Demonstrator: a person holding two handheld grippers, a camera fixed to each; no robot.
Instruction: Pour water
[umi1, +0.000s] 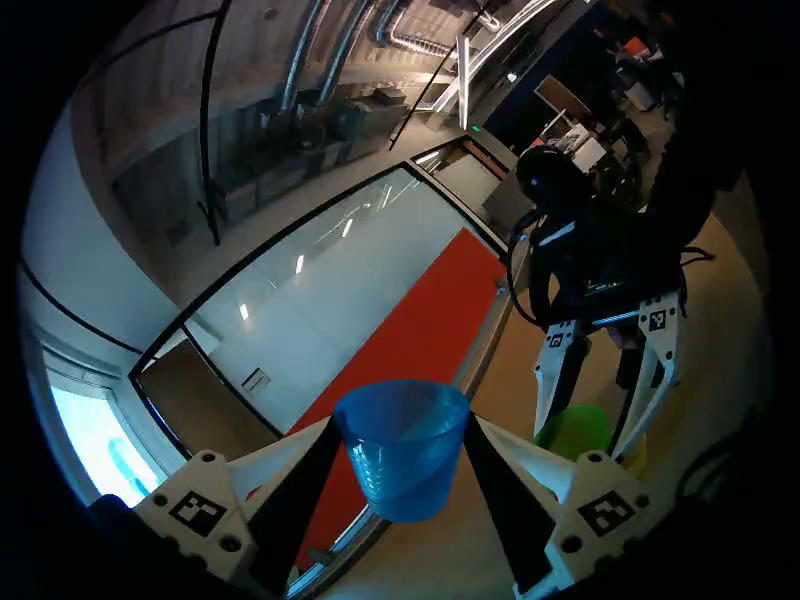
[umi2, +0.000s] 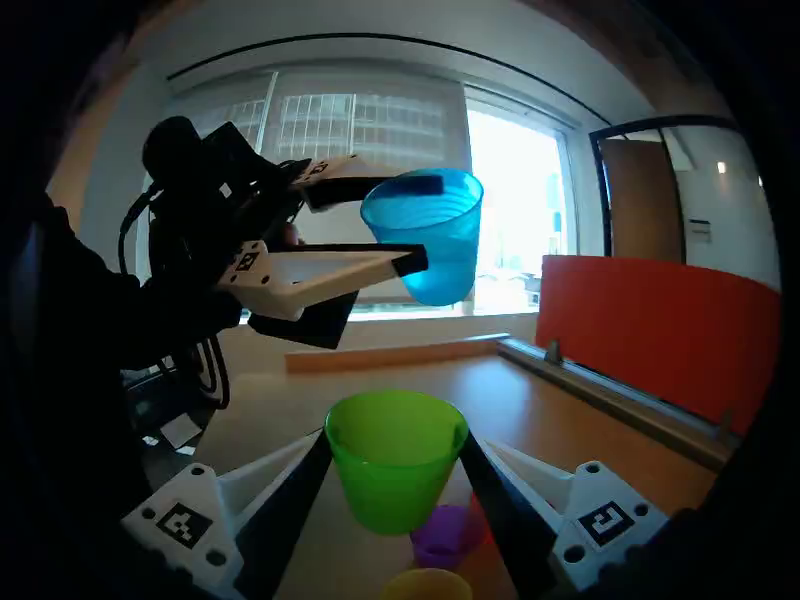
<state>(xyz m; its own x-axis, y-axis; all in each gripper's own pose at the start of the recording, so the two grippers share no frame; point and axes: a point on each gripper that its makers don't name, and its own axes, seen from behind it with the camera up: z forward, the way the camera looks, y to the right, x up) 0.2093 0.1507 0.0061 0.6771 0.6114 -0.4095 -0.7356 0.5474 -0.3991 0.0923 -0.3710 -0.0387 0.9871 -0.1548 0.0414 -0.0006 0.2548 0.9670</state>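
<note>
Left gripper (umi2: 422, 222) pinches the blue cup (umi2: 440, 250) at upper centre, above the green cup (umi2: 395, 485) the right gripper (umi2: 395, 445) clamps.

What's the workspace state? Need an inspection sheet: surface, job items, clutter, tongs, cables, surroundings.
Surface: wooden table, light brown top.
Job's things: blue cup held raised in the air; green cup held lower, over the table; water cannot be made out in either.
Clutter: purple cup and yellow cup on the table below the green cup.
Grippers: left tongs shut on blue cup; right tongs shut on green cup.
Cables: black cable hanging below the left tongs' body.
Surroundings: red partition along the table edge; bright window; ceiling pipes.
</note>
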